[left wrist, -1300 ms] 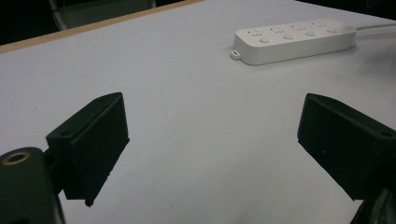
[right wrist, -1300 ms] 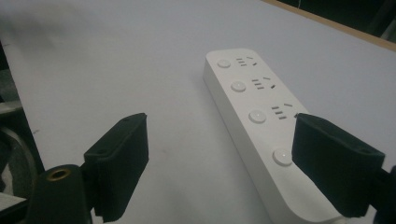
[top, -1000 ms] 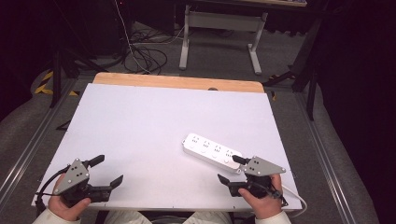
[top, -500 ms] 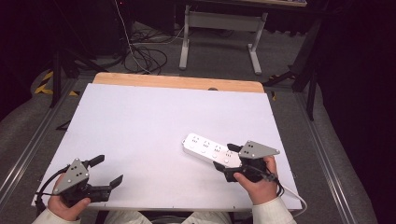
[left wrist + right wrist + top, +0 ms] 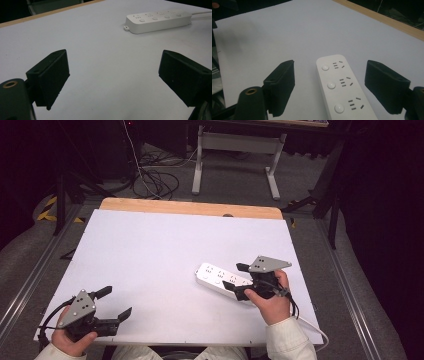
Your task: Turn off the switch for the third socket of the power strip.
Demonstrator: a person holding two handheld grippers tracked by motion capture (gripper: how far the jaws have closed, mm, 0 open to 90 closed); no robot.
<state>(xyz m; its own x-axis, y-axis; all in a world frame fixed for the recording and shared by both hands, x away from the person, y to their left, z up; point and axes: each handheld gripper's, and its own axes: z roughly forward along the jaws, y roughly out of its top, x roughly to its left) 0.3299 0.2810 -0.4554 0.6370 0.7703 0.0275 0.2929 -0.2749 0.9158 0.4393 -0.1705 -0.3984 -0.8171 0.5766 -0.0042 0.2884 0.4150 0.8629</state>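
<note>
Over the cord end of the white power strip (image 5: 225, 281), lying on the counter (image 5: 150, 255), right hand-held gripper (image 5: 239, 281) straddles it, jaws apart, nothing gripped yet; left hand-held gripper (image 5: 116, 303), jaws apart, sits well clear.

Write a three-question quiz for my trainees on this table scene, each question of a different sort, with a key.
1. True or false: the right gripper is shut on the white power strip.
2. Multiple choice: where on the white table is the left gripper? A) at the far edge B) at the near left corner C) on top of the power strip
3. Fill in: in the right gripper view, the power strip lies ____ the two black jaws.

Key
1. False: the jaws stand open on either side of the strip.
2. B
3. between
</note>
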